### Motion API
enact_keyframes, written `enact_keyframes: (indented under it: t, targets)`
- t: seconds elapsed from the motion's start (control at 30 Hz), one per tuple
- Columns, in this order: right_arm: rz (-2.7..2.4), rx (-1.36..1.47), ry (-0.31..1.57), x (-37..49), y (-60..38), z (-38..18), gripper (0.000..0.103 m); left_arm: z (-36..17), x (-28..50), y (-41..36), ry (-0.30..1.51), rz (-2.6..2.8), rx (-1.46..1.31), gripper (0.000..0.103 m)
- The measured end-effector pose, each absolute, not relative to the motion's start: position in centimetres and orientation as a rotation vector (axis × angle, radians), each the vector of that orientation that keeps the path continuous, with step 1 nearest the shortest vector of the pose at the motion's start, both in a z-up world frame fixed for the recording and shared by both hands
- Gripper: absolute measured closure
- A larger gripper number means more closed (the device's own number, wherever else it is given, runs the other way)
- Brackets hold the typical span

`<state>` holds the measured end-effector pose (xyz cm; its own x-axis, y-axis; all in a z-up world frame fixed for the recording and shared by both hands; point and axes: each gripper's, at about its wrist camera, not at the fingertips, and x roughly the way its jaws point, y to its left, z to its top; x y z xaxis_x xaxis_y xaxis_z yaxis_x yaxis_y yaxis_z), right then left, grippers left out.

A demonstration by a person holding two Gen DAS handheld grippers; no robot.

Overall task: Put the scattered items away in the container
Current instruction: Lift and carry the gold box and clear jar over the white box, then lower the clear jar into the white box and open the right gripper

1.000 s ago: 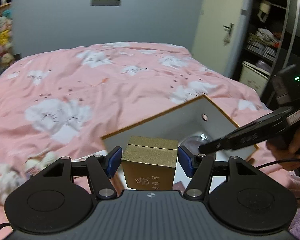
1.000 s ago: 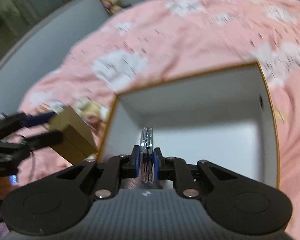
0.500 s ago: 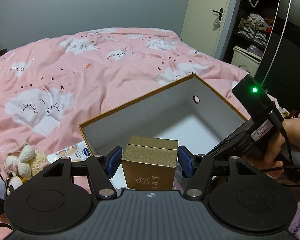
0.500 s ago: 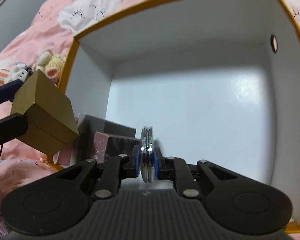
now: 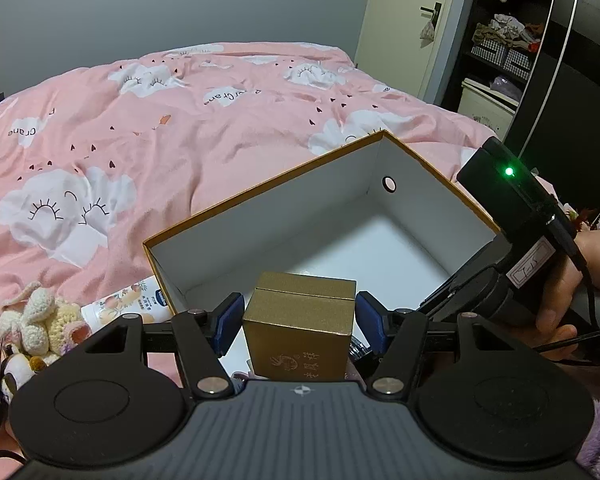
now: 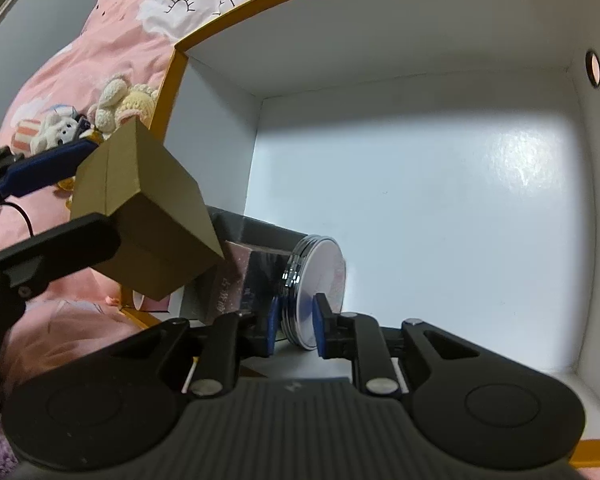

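Gold box [image 5: 302,322]: clamped crosswise between the blue pads of the left gripper [image 5: 300,320], held over the near left corner of the open container [image 5: 260,216], a white-lined carton with an orange rim. We read gold Chinese characters and a small emblem on its near face, too small to make out. On the pink bedspread [image 5: 180,120] we note "Crane" printed mirror-wise on the clouds. A tube [image 5: 128,304] with a blue logo lies just left of the container; its print is unreadable.

Round silver tin [image 6: 316,288]: on edge on the container floor, leaning against a pink packet [image 6: 232,280] with Chinese lettering. Right gripper [image 6: 296,324] straddles it, jaws opening, pads just off its faces. Crochet toys [image 5: 40,320] lie far left, outside the container.
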<state>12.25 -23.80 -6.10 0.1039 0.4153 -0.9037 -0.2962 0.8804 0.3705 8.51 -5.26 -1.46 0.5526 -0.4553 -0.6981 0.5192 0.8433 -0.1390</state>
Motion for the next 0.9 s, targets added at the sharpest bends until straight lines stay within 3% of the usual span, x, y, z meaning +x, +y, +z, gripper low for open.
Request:
enact_keyframes:
  t: [0.23,0.33,0.63,0.9]
  targets:
    - [0.585,0.143,1.334,12.4,-24.8,-5.0,0.074,-1.3,8.8,-6.0,0.804,-0.581,0.101,0.032]
    - [0.583,0.119,1.299,12.3,-25.2,-4.4,0.08,-1.1,9.0,-6.5,0.8,-0.586,0.104,0.032]
    - [0.439,-0.125,1.096,12.4,-27.0,-1.8,0.08,-1.5,9.9,-10.3,0.793,-0.673,0.148,0.032]
    - [0.405,-0.199,1.074,13.0,-28.3,-2.5,0.084,-5.1,10.8,-14.1,0.852,-0.772,0.218,0.032]
